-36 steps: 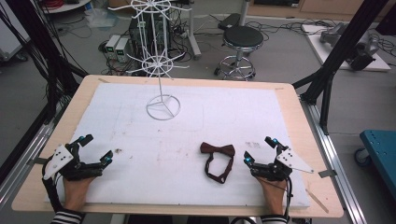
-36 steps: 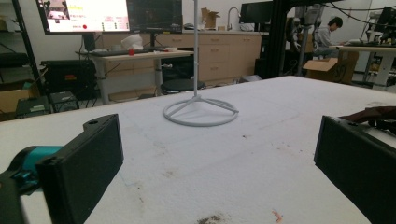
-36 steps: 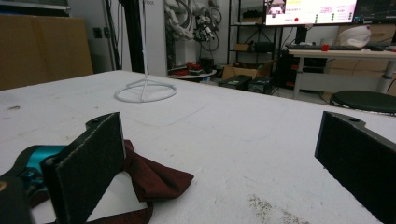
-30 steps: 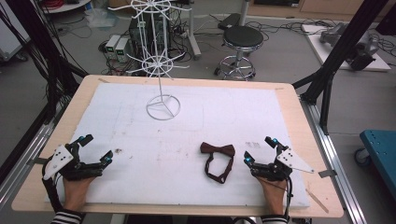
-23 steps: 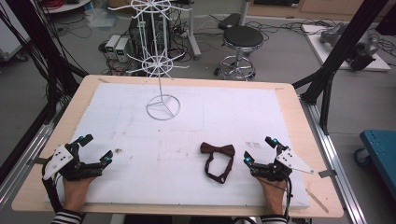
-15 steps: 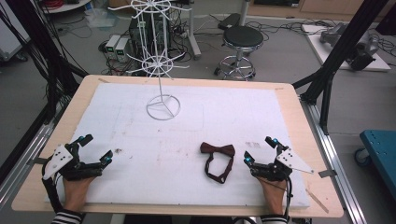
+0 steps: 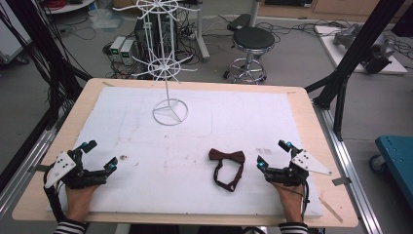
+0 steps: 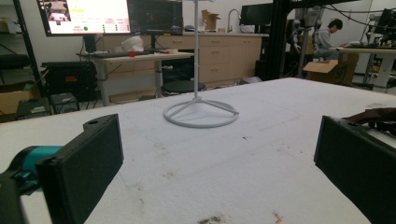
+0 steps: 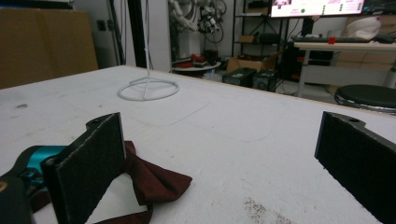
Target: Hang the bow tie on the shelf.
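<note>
A person's two forearms, in striped sleeves, come in from the near edge of a wooden counter [image 7: 58,141] covered by a white mat [image 7: 272,122]. The left hand-held gripper [image 7: 100,156] rests low on the mat at the near left corner, its jaws spread wide and holding nothing; from the left gripper view the two black pads stand far apart with bare mat between them. The right hand-held gripper [image 7: 272,155] rests at the near right, also released, jaws apart and pointing toward the far side. A dark red bow tie [image 7: 227,156] lies flat on the mat just beside the right hand-held gripper, on its inner side, its strap looped toward the near edge (from the right gripper view it sits just beyond one pad). A white wire stand [image 7: 170,111] rises upright from a ring base at the far centre. No writing is legible. Nothing has shifted since the earlier frames.
</note>
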The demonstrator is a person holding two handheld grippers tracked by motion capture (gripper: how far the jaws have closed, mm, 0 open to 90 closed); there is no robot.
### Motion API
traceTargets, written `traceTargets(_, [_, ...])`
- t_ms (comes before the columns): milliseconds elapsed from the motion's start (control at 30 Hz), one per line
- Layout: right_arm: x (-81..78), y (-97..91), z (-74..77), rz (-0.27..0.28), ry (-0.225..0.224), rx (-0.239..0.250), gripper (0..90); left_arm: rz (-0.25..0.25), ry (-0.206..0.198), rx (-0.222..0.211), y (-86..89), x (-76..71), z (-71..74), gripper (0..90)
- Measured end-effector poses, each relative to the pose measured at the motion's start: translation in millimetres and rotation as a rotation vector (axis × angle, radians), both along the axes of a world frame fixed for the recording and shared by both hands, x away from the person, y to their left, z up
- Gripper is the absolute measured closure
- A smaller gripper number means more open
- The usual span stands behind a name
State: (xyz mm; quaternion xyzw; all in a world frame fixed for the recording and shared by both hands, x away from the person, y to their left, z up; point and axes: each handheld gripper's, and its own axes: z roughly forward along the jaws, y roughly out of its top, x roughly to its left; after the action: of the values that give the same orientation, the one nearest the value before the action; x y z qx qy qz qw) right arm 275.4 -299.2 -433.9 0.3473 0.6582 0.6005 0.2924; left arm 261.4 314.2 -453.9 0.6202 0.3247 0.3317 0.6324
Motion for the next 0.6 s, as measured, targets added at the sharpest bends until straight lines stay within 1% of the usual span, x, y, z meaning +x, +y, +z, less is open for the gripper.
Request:
traceTargets(33, [1.4,0.3,2.2,0.008,0.003,-0.014,1.1,0.002,-0.001,-0.004,-0.2,0.1,-0.2,1.7])
traceTargets(67, [1.4,0.3,2.2,0.008,0.003,-0.014,1.1,0.0,0.001,-0.002,0.2,0.0,0.0,1.7])
traceTargets(100, [4.0,1.4,6.5,0.026,0.022,-0.032,1.1,0.001,-0.001,-0.002,0.0,0.0,-0.1,1.7])
traceTargets(133, [4.0,1.4,6.5,0.026,0.022,-0.032,1.1,0.001,-0.001,-0.002,0.0,0.0,-0.1,1.7])
traceTargets(200, [7.3,2.7,10.5,0.047,0.034,-0.056,1.1,0.0,0.001,-0.002,0.1,0.0,0.0,1.7])
traceTargets(267, [10.2,5.0,15.2,0.068,0.049,-0.093,1.1,0.0,0.002,-0.004,0.1,0.0,-0.1,1.7])
traceTargets(367, [14.5,7.9,21.6,0.094,0.069,-0.127,1.1,0.0,0.003,-0.004,0.2,0.1,0.0,1.7])
traceTargets(400, [18.3,9.9,26.0,0.122,0.066,-0.142,1.1,0.0,0.003,-0.01,-0.1,0.2,-0.1,1.7])
traceTargets(500, [24.3,14.1,32.0,0.158,0.101,-0.177,1.1,0.001,0.003,-0.008,0.1,0.3,-0.1,1.7])
traceTargets(567, [28.9,17.9,35.1,0.195,0.12,-0.203,1.1,0.001,0.003,-0.008,0.1,0.2,-0.1,1.7])
traceTargets(600, [30.4,19.4,36.1,0.211,0.134,-0.208,1.1,0.001,0.003,-0.008,0.2,0.3,-0.1,1.7])
